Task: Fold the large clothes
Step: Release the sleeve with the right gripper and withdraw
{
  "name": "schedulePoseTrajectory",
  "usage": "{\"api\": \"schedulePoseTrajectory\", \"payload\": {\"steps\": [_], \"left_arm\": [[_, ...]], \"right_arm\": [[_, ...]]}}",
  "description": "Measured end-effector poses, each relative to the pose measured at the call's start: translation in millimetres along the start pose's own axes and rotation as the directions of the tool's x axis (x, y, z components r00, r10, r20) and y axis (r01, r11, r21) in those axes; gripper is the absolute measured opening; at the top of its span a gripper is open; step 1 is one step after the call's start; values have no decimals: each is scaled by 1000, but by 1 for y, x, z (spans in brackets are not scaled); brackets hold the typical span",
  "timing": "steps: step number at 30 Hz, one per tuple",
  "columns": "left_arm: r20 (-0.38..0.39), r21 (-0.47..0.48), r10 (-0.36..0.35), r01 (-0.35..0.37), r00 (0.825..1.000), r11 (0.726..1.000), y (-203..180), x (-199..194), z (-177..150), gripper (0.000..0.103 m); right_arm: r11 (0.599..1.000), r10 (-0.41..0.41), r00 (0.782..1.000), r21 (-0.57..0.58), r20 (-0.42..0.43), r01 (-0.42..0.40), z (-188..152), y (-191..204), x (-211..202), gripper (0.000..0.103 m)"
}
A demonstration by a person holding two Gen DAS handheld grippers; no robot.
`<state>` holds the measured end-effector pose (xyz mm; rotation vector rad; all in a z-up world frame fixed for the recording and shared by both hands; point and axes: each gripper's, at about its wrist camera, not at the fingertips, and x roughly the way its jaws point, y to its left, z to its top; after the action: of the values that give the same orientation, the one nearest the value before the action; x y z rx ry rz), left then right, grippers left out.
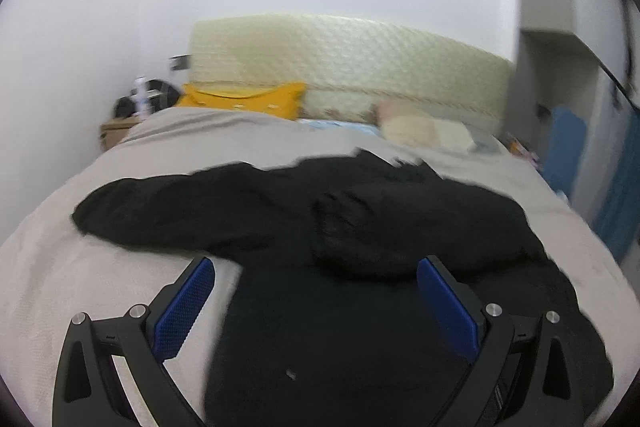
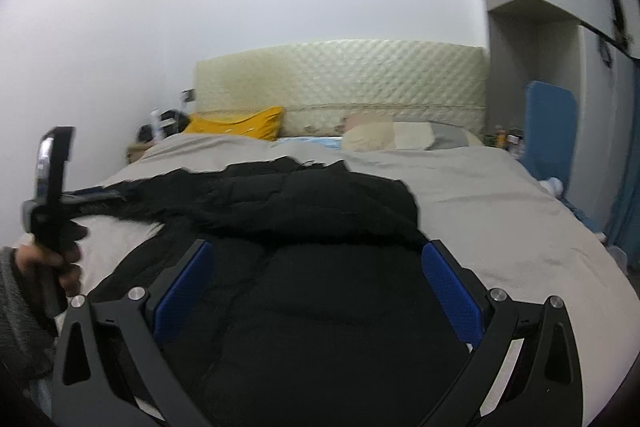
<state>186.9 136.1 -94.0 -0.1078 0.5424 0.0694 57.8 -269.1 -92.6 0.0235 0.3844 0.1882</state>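
Both your left gripper [image 1: 316, 301] and right gripper [image 2: 318, 287] hover with fingers spread, gripping nothing; black jacket [image 1: 340, 307] lies on the bed [image 1: 60, 247], sleeves partly folded in; body folds remain.

Both of my cameras sit low over the foot end of the bed [image 1: 60, 267], facing up its length toward the padded headboard [image 1: 344, 67]. The left wrist view looks out between the spread fingers of the left tool [image 1: 316, 269], close above the black coat [image 1: 320, 307]. The right wrist view does the same over the right tool [image 2: 318, 251]. Both share the coat, the headboard and the yellow pillow [image 2: 236, 125]. The right view also catches the left tool's handle in a hand [image 2: 66, 267] at its left edge.
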Motion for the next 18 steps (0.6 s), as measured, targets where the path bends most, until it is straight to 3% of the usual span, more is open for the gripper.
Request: {"api": "schedulePoseTrajectory", "payload": {"steps": [3, 5, 8, 12, 16, 18], "left_arm": [[28, -3, 44, -44, 999, 999, 26, 6, 23, 102], [32, 47, 63, -64, 998, 997, 40, 12, 39, 102], [-45, 70, 77, -74, 996, 995, 66, 28, 60, 101], [-86, 85, 55, -48, 995, 995, 97, 42, 79, 101], [-151, 21, 3, 0, 989, 1000, 139, 68, 79, 101], [-200, -12, 15, -17, 980, 1000, 165, 88, 72, 101]], "right_arm": [[999, -45, 999, 24, 9, 45, -1, -5, 2, 103], [997, -72, 997, 34, 20, 72, -1, -7, 2, 103], [996, -75, 997, 54, 25, 74, 0, -12, 3, 103], [993, -96, 995, 72, 4, 95, 0, -14, 13, 103], [992, -102, 994, 73, -36, 105, -2, -13, 30, 103], [991, -110, 992, 71, -54, 114, -3, -11, 38, 103]]}}
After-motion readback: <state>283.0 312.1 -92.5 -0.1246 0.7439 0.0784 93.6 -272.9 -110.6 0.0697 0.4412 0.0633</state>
